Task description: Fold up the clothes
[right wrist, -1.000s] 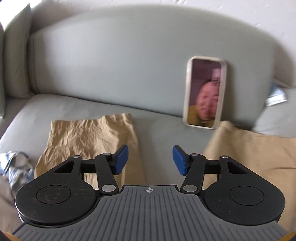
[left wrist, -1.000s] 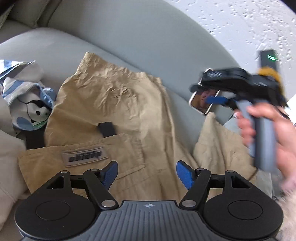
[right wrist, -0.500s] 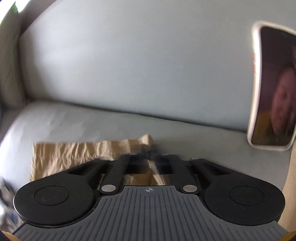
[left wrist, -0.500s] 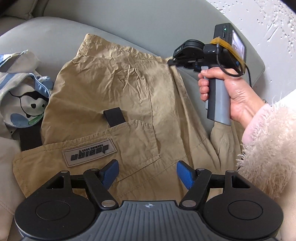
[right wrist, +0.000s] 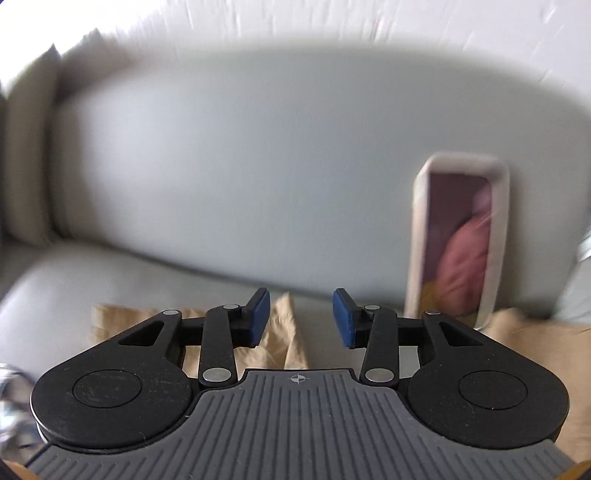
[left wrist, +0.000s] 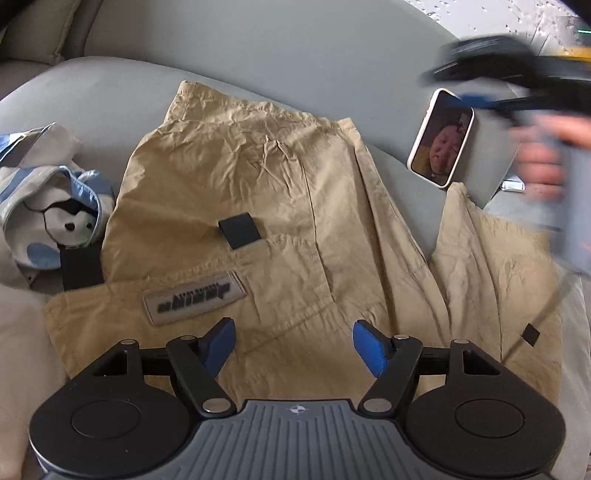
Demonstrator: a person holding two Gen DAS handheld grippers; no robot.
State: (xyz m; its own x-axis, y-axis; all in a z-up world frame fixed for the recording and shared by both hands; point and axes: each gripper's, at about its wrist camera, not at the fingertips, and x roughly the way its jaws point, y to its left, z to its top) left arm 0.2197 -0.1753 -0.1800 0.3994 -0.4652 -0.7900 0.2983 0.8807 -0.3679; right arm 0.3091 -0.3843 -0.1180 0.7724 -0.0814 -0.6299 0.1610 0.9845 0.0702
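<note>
Tan trousers (left wrist: 258, 177) lie spread on the grey sofa seat, with a grey label patch (left wrist: 194, 297) near the waist. One leg reaches toward the sofa back and the other leg (left wrist: 491, 266) lies off to the right. My left gripper (left wrist: 294, 345) hovers open over the waist end with nothing between its pads. My right gripper (right wrist: 299, 317) is opening, its blue pads apart and bare. A corner of the tan cloth (right wrist: 291, 343) lies below it on the seat. In the left wrist view the right gripper (left wrist: 517, 85) is a blur at the upper right, held by a hand.
A phone (left wrist: 441, 138) leans upright against the sofa back (left wrist: 295, 55), also seen close on the right as the phone (right wrist: 458, 243). A crumpled blue-and-white panda-print garment (left wrist: 55, 214) lies at the left of the trousers. A beige cushion (left wrist: 37, 29) sits at the far left.
Half a second ago the right gripper was shut on the far corner of the trouser leg; its jaws have now opened and it has pulled back toward the right. The left gripper stayed put.
</note>
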